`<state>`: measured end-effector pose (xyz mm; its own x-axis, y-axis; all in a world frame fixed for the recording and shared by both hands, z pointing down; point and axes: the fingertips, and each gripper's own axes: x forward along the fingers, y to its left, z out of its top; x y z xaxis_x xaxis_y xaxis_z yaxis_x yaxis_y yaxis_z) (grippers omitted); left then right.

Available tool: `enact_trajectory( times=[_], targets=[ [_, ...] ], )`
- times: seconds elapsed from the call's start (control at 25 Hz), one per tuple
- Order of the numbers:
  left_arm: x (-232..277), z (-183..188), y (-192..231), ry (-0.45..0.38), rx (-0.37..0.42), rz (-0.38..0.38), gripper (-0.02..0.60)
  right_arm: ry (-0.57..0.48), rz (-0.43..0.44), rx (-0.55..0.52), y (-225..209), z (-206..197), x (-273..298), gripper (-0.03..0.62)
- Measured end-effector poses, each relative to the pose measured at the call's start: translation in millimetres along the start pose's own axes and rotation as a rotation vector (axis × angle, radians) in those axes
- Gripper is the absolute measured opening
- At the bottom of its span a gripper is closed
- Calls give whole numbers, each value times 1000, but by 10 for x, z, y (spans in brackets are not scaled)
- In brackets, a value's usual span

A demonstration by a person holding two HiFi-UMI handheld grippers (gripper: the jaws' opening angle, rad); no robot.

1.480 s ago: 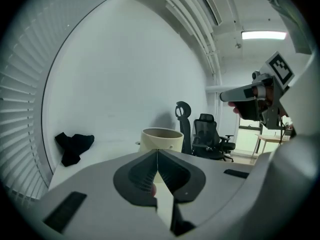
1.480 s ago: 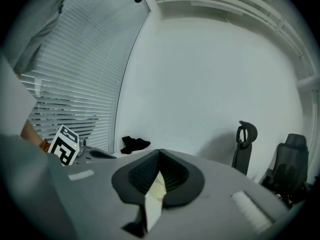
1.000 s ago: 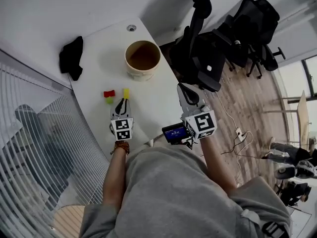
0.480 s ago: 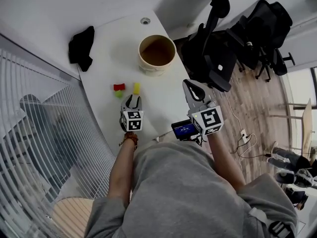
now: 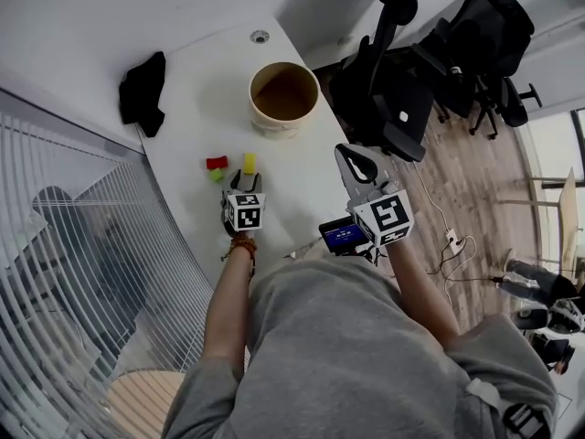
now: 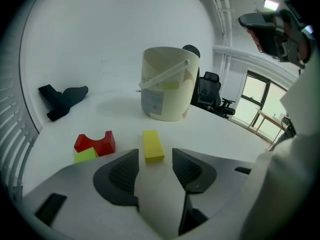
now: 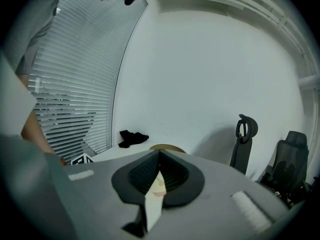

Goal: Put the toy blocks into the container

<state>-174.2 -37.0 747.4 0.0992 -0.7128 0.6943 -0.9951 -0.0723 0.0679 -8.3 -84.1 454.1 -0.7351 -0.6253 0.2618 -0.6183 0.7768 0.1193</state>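
Note:
On the white table (image 5: pixel 283 176) lie a yellow block (image 5: pixel 249 163) (image 6: pixel 152 145), a red arch block (image 5: pixel 217 162) (image 6: pixel 95 141) and a green block (image 5: pixel 217 176) (image 6: pixel 86 155). A cream bucket (image 5: pixel 285 97) (image 6: pixel 167 84) stands farther back. My left gripper (image 5: pixel 247 181) (image 6: pixel 155 149) hangs low over the table and points down at the yellow block. Its jaws have just been opening and stand open, with the block's near end at the mouth of the gap and untouched by the pads. My right gripper (image 5: pixel 352 158) (image 7: pixel 159 156) hovers by the table's right edge, shut and empty.
A black cloth (image 5: pixel 143 90) (image 6: pixel 61 99) lies at the table's far left. Office chairs (image 5: pixel 402 90) crowd the floor right of the table, and window blinds (image 5: pixel 73 273) run along its left side. A round cable port (image 5: pixel 260 37) sits behind the bucket.
My left gripper has come down closer to the yellow block and its jaws have spread apart. The right gripper has hardly shifted.

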Motion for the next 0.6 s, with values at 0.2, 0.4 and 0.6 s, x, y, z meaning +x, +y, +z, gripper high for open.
enact_trajectory(
  times=[0.2,0.4,0.6],
  targets=[
    [-8,20,30,50,16,30,192,12,31,-3,70,22,44,11],
    [19,11,79,65,21,36,127,14,69,-15,123,24,129,11],
    [-17,30,32,44,14,11,126,14,89,-2,120,-23,180,11]
  ],
)
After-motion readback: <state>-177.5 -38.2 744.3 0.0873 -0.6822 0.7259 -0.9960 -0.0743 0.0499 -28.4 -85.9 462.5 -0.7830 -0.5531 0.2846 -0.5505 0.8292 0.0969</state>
